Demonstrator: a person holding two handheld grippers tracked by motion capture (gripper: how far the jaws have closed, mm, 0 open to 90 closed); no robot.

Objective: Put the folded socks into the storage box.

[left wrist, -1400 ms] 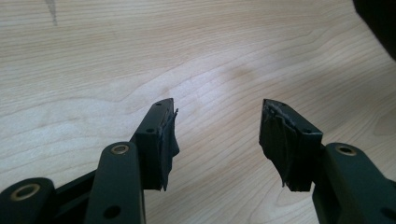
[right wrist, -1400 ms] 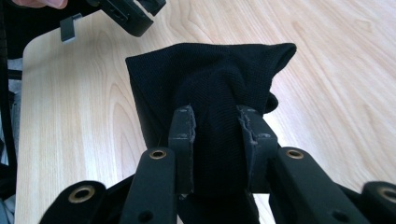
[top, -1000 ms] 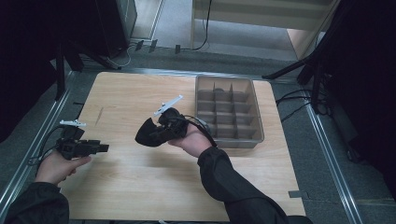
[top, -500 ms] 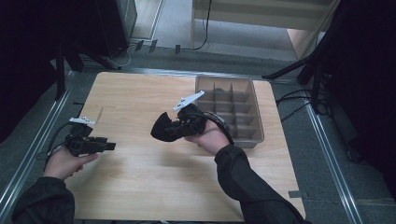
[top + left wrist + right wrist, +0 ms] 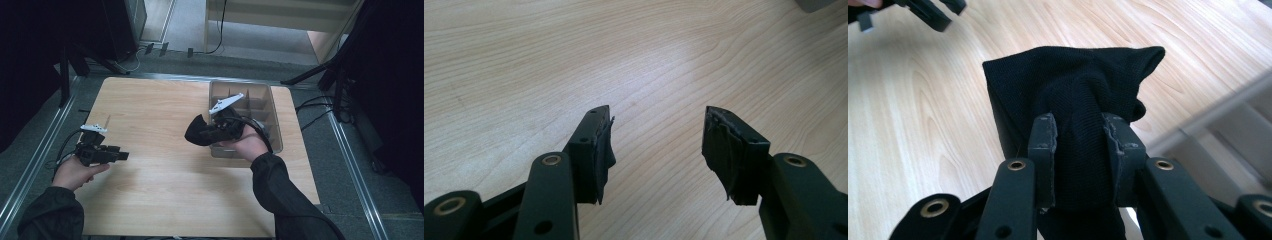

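Note:
A bundle of black knitted cloth (image 5: pixel 1073 85) is pinched between the jaws of my right gripper (image 5: pixel 1079 131), which is shut on it. From above, that black cloth (image 5: pixel 197 132) hangs in the air at the near left corner of the grey divided bin (image 5: pixel 272 107), with the right gripper (image 5: pixel 212 132) behind it. My left gripper (image 5: pixel 120 156) sits low at the table's left side. Its jaws stand open with nothing between them (image 5: pixel 656 142), over bare wood.
The grey bin has several compartments and stands at the table's right rear. The light wooden table (image 5: pixel 150 115) is bordered by metal rails. Cables (image 5: pixel 320 107) lie on the floor to the right, and dark stands rise at the rear left.
My right gripper has carried the black cloth to the right and slightly upward, up to the bin's near left corner. The left gripper has stayed about where it was.

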